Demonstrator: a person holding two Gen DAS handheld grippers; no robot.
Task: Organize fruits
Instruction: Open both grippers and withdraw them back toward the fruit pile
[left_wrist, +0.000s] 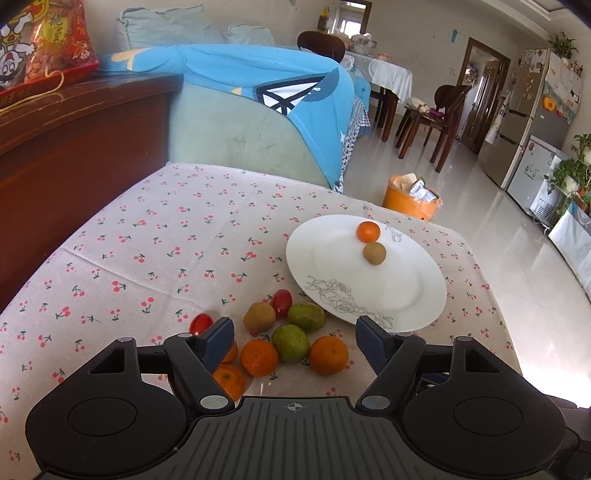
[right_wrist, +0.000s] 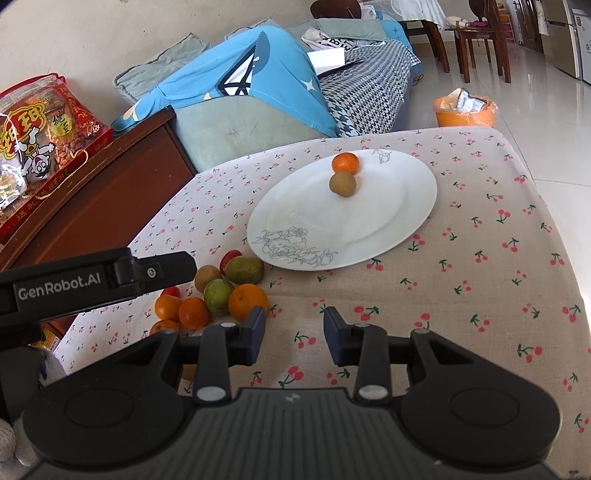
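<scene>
Covering the bench (left_wrist: 122, 236) is a beige cloth printed with small red cherries, and a white plate (left_wrist: 332, 258) with a line-drawn flower sits toward its far right part. On the plate an orange mandarin (left_wrist: 368, 231) and a brown kiwi (left_wrist: 374, 253) lie touching each other. Just off the plate's near rim the other fruits cluster: a second kiwi (left_wrist: 259, 317), two green mandarins (left_wrist: 306, 316), several orange mandarins (left_wrist: 328, 355) and two red cherry tomatoes (left_wrist: 281, 302).

Behind the bench stands a pale green sofa (left_wrist: 236, 136) draped with a blue blanket (left_wrist: 258, 70); a dark wooden cabinet (left_wrist: 74, 147) with a red snack bag (left_wrist: 44, 40) borders the left edge. Past the far right corner an orange waste bin (left_wrist: 412, 197) stands on shiny floor tiles, with dining chairs and a fridge farther off.

The cloth left of the cluster and right of the plate lies bare.

The left gripper (left_wrist: 295, 332) hovers over the cluster, jaws spread wide with nothing between them. The right gripper (right_wrist: 294, 325) stands released too, its narrower gap over bare cloth just right of the fruits.

Only the right wrist view shows the left gripper from the side, above the cluster, and the cloth's right edge dropping to the floor.
</scene>
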